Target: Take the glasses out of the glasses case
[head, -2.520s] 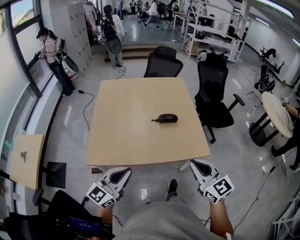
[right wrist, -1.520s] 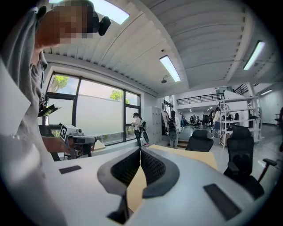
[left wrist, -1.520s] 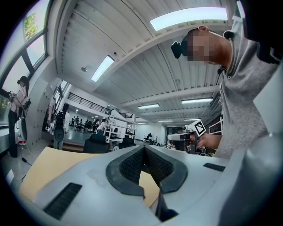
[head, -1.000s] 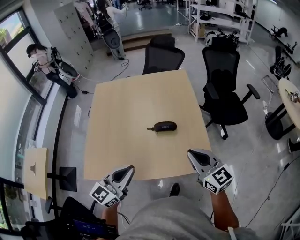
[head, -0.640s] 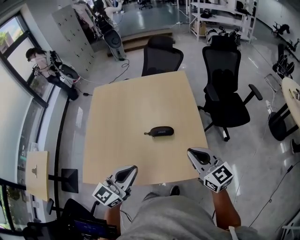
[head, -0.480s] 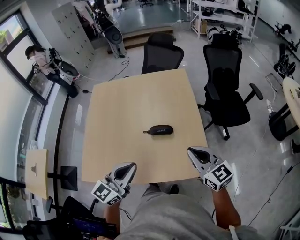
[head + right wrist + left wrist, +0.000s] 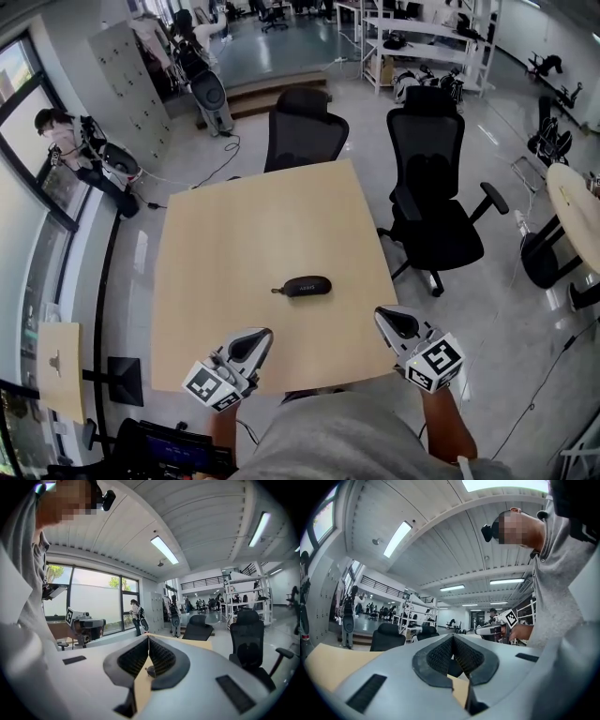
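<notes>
Glasses case [image 7: 302, 286] on table [image 7: 244, 225], well inside edges

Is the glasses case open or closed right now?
Closed. The glasses case lies flat on the table as one smooth dark oval, with no lid raised and no glasses showing.

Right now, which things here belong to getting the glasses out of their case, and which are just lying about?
For the job:
- glasses case, closed, on the table
- left gripper, shut, empty
- right gripper, shut, empty

Just about:
- two office chairs
- side table
- round table
</notes>
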Tool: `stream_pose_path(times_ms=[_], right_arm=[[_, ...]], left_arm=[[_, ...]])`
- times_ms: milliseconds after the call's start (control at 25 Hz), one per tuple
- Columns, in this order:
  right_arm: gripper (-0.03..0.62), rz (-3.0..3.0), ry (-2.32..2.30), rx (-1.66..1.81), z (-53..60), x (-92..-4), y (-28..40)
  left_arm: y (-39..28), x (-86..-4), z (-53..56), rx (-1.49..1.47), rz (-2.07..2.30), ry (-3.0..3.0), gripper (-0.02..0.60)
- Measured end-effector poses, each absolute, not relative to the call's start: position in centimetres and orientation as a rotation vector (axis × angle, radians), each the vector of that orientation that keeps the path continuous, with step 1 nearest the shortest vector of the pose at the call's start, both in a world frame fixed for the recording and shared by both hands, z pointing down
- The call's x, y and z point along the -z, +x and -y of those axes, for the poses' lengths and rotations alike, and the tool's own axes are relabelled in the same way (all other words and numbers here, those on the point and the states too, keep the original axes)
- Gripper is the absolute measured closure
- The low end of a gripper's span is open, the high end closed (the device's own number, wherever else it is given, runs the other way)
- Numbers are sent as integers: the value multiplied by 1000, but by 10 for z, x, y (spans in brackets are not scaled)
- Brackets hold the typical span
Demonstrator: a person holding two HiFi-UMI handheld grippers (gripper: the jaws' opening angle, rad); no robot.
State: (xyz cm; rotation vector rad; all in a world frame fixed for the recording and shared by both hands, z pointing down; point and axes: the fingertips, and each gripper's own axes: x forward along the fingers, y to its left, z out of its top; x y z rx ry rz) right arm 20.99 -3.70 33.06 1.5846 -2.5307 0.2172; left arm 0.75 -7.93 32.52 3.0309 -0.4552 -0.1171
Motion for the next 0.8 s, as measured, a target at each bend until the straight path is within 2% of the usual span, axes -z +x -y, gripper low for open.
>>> stream_pose_path(times_ms=[800], right_arm=[[586, 2494, 1550, -346, 134, -368, 208]], left_arm=[[4, -360, 177, 119, 482, 2897, 575]])
